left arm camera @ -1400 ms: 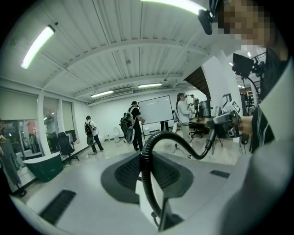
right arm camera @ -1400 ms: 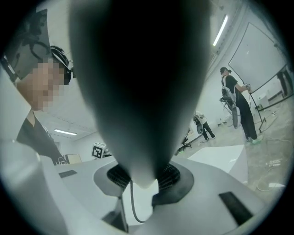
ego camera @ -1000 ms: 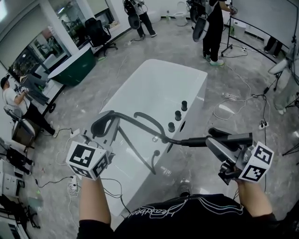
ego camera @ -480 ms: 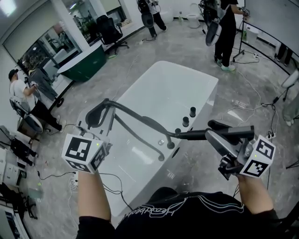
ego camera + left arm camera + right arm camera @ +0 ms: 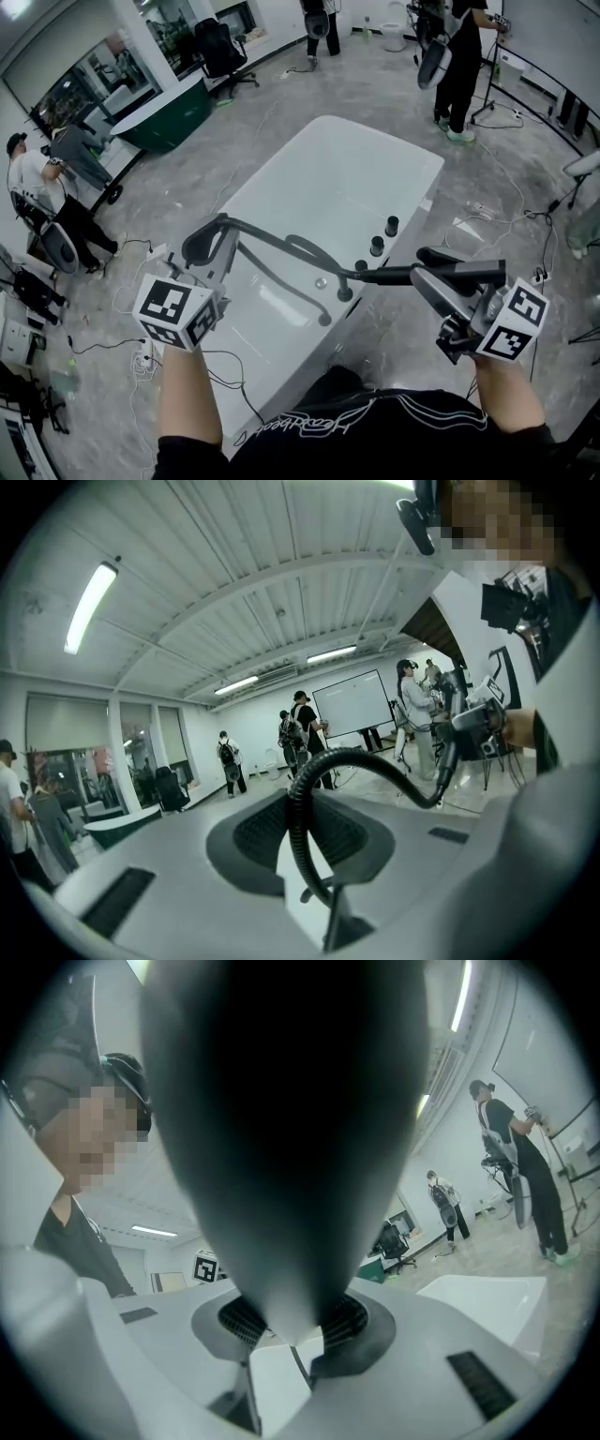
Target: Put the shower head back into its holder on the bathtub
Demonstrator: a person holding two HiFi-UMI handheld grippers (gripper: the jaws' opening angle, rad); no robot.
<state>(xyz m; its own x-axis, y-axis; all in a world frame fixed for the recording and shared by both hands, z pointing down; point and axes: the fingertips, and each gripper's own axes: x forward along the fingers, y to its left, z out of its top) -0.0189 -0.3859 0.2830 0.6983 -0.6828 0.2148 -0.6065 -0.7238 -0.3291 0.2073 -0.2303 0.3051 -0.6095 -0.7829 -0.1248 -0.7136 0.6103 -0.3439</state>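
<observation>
The white bathtub (image 5: 309, 187) lies ahead in the head view, with three black knobs (image 5: 376, 247) on its right rim. My right gripper (image 5: 448, 277) is shut on the black shower head (image 5: 403, 274), which points left over that rim, near the knobs. In the right gripper view the shower head (image 5: 291, 1147) fills most of the picture between the jaws. A black ribbed hose (image 5: 281, 246) runs from it to my left gripper (image 5: 208, 246), which is shut on the hose over the tub's left edge. The hose (image 5: 300, 827) arches up from the left gripper's jaws toward the right gripper.
A dark green tub (image 5: 164, 122) and an office chair (image 5: 220, 47) stand at the back left. People stand at the left (image 5: 37, 187) and at the far back (image 5: 459, 66). Cables and a power strip (image 5: 478, 211) lie on the grey floor right of the bathtub.
Both grippers have carried the hose and shower head closer to the knobs on the tub's right rim. Both grips look the same.
</observation>
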